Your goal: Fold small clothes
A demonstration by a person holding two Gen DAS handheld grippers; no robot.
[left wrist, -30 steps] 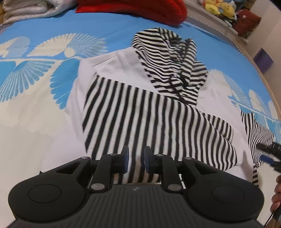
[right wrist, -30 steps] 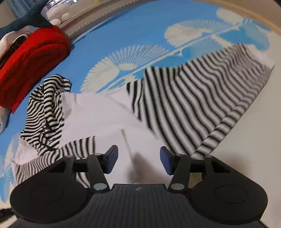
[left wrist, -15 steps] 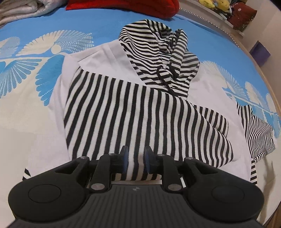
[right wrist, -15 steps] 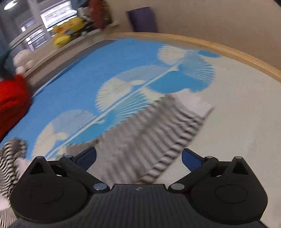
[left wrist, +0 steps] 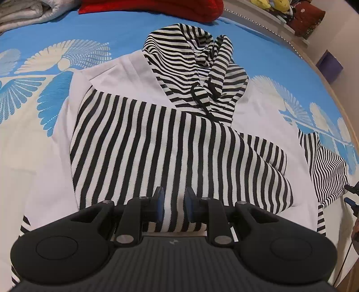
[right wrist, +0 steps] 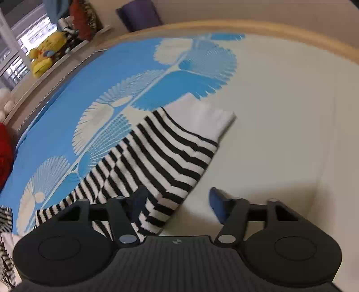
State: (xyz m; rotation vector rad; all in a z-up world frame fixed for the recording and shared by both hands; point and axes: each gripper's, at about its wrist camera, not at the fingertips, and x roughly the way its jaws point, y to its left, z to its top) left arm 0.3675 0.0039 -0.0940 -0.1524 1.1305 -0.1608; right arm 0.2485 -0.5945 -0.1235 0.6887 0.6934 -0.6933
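Observation:
A white hoodie point(left wrist: 134, 74) with a black-and-white striped hood point(left wrist: 190, 63) lies flat on the blue patterned bed. Its left striped sleeve point(left wrist: 168, 146) is folded across the chest. My left gripper point(left wrist: 174, 200) is shut on the end of that sleeve, with striped cloth between the pads. The other striped sleeve point(right wrist: 157, 157), with a white cuff point(right wrist: 202, 116), stretches out over the bed. My right gripper point(right wrist: 177, 197) hovers at the sleeve's lower edge with its jaws closing. Its left finger is over the stripes and the pads are not pressing the cloth.
A red garment point(left wrist: 157, 9) and a grey folded blanket point(left wrist: 29, 13) lie at the head of the bed. The wooden bed edge point(right wrist: 269, 27) curves past the right sleeve. Plush toys point(right wrist: 44, 56) and a purple box point(right wrist: 139, 13) sit beyond it.
My right gripper swung from the hoodie's body out to the right sleeve, opening wide and then narrowing. My left gripper barely moved and kept its hold on the folded sleeve.

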